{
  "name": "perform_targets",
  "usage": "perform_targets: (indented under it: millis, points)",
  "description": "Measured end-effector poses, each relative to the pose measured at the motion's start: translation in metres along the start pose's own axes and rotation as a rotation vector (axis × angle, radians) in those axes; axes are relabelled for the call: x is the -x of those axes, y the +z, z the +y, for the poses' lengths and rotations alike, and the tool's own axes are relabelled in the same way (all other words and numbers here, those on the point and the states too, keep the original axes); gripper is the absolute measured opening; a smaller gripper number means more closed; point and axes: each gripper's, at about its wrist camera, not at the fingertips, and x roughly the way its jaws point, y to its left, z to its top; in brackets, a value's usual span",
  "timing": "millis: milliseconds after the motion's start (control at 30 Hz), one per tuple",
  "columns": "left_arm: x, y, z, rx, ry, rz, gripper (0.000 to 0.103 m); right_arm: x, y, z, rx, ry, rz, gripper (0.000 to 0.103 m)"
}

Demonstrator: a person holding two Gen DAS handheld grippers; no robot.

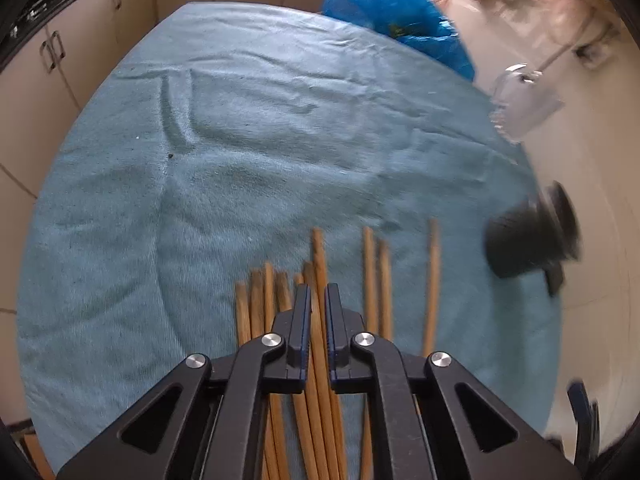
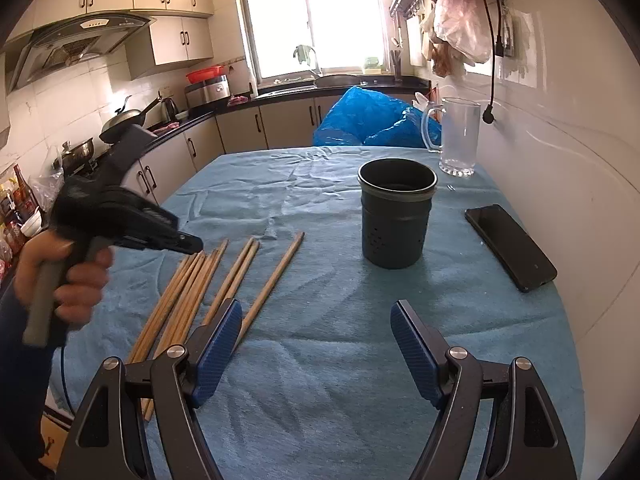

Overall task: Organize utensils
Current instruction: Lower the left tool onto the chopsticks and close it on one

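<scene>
Several wooden chopsticks [image 1: 374,272] lie side by side on the blue cloth [image 1: 240,152]; they also show in the right wrist view [image 2: 236,276]. My left gripper [image 1: 318,294] hovers over them with its jaws nearly closed and one chopstick [image 1: 320,256] running through the narrow gap; whether it is clamped is unclear. It shows from the side in the right wrist view [image 2: 192,242]. The dark utensil holder [image 2: 396,216] stands upright to the right, blurred in the left wrist view [image 1: 528,236]. My right gripper [image 2: 316,344] is open and empty, low over the cloth.
A black phone [image 2: 510,246] lies at the table's right edge. A clear glass pitcher [image 2: 456,140] and a blue plastic bag [image 2: 372,120] sit at the far end. A white wall runs close along the right. Kitchen cabinets and a counter stand left and behind.
</scene>
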Motion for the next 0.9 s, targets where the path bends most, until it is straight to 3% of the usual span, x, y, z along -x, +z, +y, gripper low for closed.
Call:
perform_targets:
  millis: [167, 267, 467, 667, 800, 900]
  points:
    - [-0.018, 0.010, -0.003, -0.013, 0.027, 0.039, 0.006, 0.001, -0.001, -0.006, -0.016, -0.003, 0.002, 0.081]
    - [-0.025, 0.012, -0.004, -0.017, 0.087, 0.037, 0.006, 0.001, -0.003, -0.009, -0.028, -0.002, 0.003, 0.081]
    - [-0.028, 0.016, -0.005, -0.031, 0.101, 0.045, 0.006, 0.001, -0.004, -0.011, -0.035, 0.006, 0.006, 0.081]
    - [-0.037, 0.008, -0.027, -0.114, 0.149, 0.057, 0.009, 0.002, -0.006, -0.012, -0.042, 0.004, 0.006, 0.081]
    - [-0.037, 0.007, -0.026, -0.127, 0.121, 0.050, 0.009, 0.003, -0.006, -0.012, -0.040, 0.001, 0.003, 0.081]
    - [-0.039, 0.006, -0.029, -0.141, 0.140, 0.039, 0.010, 0.002, -0.007, -0.012, -0.044, 0.003, 0.008, 0.081]
